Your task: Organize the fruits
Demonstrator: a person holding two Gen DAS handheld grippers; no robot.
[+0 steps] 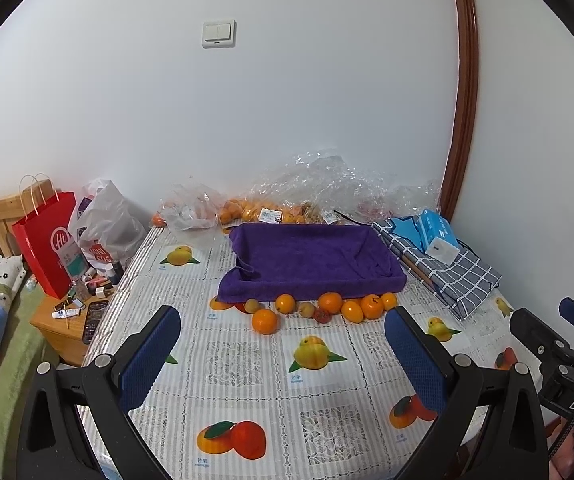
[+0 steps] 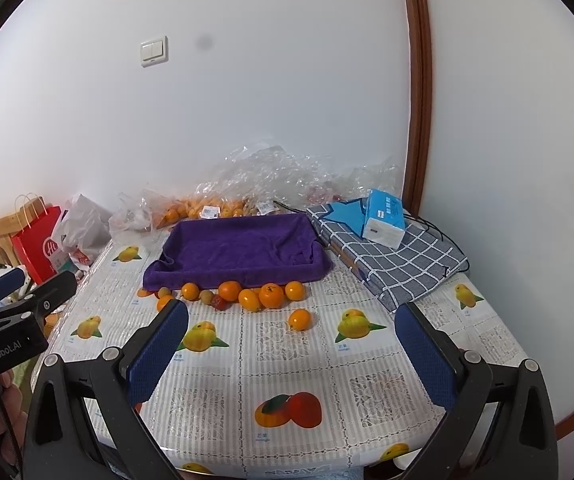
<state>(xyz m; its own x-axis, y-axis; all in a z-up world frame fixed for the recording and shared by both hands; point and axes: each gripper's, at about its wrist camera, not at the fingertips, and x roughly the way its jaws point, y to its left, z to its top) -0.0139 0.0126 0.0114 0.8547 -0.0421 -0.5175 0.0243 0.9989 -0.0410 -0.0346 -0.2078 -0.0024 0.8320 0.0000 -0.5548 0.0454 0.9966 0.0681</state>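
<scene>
Fruit-print tablecloth [image 1: 247, 360]; oranges [image 1: 330, 302] lined at 6 o'clock of purple tray [image 1: 307, 256]. Left gripper [image 1: 283, 356], right gripper [image 2: 291, 360] both released, empty. Fruit judged light, firm, rollable: pinch across middle.

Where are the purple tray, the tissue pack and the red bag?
Purple tray [image 1: 311, 252]: left wrist view, on its cloth-lined floor.
Tissue pack [image 2: 383, 220]: right wrist view, on its white and blue front face.
Red bag [image 1: 49, 248]: left wrist view, on its front panel.

Black claws [image 1: 283, 354]; blue textured pads [image 2: 158, 354]
</scene>
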